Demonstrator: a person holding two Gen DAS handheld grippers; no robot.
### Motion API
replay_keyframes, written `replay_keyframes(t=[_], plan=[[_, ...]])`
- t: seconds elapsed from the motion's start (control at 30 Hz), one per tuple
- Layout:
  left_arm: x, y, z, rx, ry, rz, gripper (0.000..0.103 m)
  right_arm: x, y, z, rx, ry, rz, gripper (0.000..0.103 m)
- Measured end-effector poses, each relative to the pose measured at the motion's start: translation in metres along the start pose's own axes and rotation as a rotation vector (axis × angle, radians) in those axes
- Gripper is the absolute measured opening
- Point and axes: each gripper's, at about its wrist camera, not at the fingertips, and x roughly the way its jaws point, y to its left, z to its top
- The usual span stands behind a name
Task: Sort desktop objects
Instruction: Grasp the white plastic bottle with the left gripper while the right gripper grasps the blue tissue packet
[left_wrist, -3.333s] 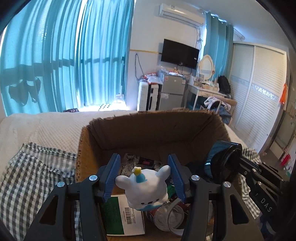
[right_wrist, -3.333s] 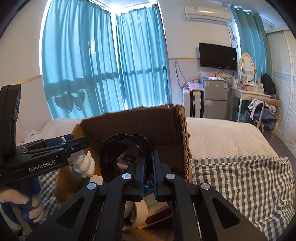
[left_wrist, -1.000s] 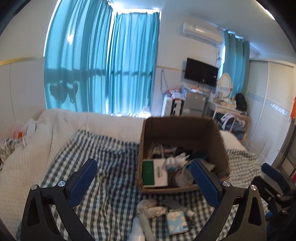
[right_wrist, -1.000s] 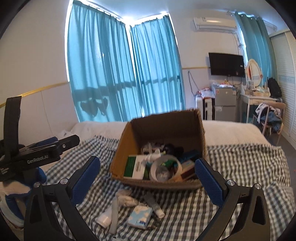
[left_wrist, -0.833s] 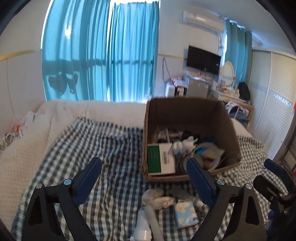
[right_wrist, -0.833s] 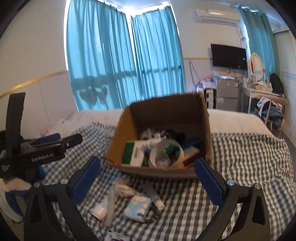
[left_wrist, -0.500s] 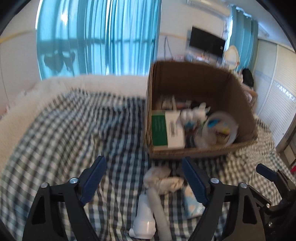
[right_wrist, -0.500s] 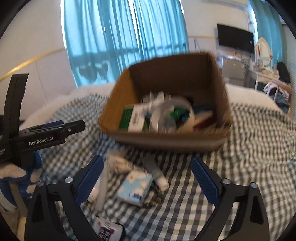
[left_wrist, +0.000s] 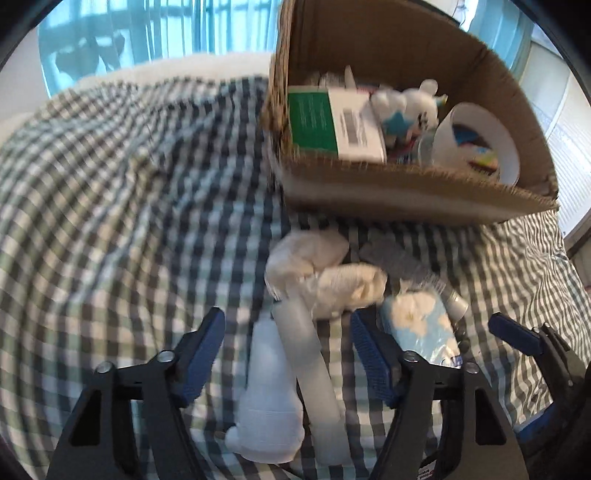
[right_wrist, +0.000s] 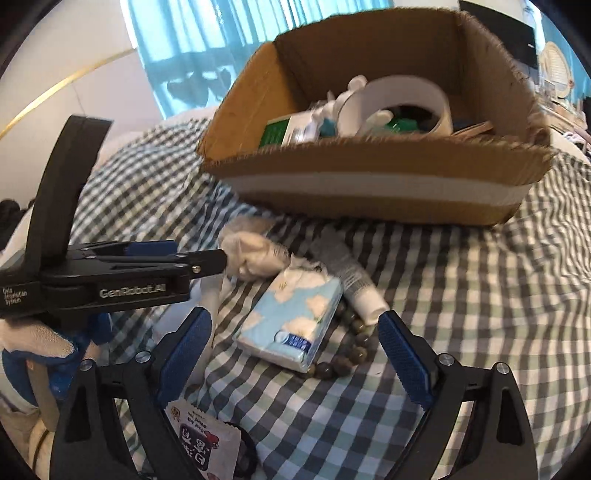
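On the checked bedspread (right_wrist: 461, 295), just in front of the cardboard box (right_wrist: 369, 173), lies the small heap of things to sort: a pale blue tissue pack with clouds (right_wrist: 291, 321), a crumpled white tissue wad (right_wrist: 255, 254), a grey tube with a white cap (right_wrist: 351, 277), a string of brown beads (right_wrist: 351, 354), a translucent white bottle (left_wrist: 267, 402) and a long frosted tube (left_wrist: 310, 365) lying side by side. Compared with one second ago, both claws have come down and forward from a high view over the whole bed, so the heap is now close under them and the box fills the upper part of each view; the white toy figure (left_wrist: 402, 103) that the left claw held some seconds before now lies inside the box, next to the green and white carton (left_wrist: 328, 122) and the roll of wide tape (left_wrist: 480, 144). The left claw (left_wrist: 286, 354) is wide open and holds nothing; the bottle and the frosted tube lie between its blue pads, with the tissue wad just beyond the tips. The right claw (right_wrist: 295, 358) is also spread wide and empty; the tissue pack lies between its pads, a little ahead, and a small printed sachet (right_wrist: 201, 439) lies near its left finger. The left claw's body shows at the left of the right wrist view.
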Motion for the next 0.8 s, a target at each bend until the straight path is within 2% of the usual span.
replay_keyframes(t=[0.33,0.37,0.4,0.43,0.6,0.63,0.67,0.73,0.8], plan=[[0.029,-0.002,-0.008,0.003,0.09,0.033,0.066,0.031,0.006,-0.007,-0.047,0.061,-0.02,0.092],[0.031,-0.003,-0.009,0.005,0.097,0.036,0.061,0.033,0.007,-0.007,-0.052,0.062,-0.024,0.092],[0.034,-0.004,-0.01,0.008,0.103,0.039,0.05,0.035,0.009,-0.007,-0.058,0.063,-0.027,0.092],[0.036,-0.005,-0.011,0.012,0.116,0.033,0.047,0.036,0.01,-0.007,-0.064,0.064,-0.031,0.092],[0.033,-0.006,-0.013,0.016,0.099,0.023,0.041,0.046,0.02,-0.01,-0.113,0.072,-0.077,0.092],[0.031,-0.006,-0.014,0.015,0.094,0.023,0.041,0.046,0.02,-0.01,-0.115,0.068,-0.086,0.088],[0.029,-0.007,-0.014,0.015,0.091,0.023,0.04,0.045,0.02,-0.01,-0.111,0.065,-0.089,0.073],[0.021,-0.004,-0.013,0.019,0.079,0.02,0.04,0.045,0.017,-0.01,-0.095,0.07,-0.08,0.054],[0.013,-0.005,-0.011,0.025,0.065,0.019,0.039,0.045,0.014,-0.01,-0.081,0.073,-0.07,0.054]])
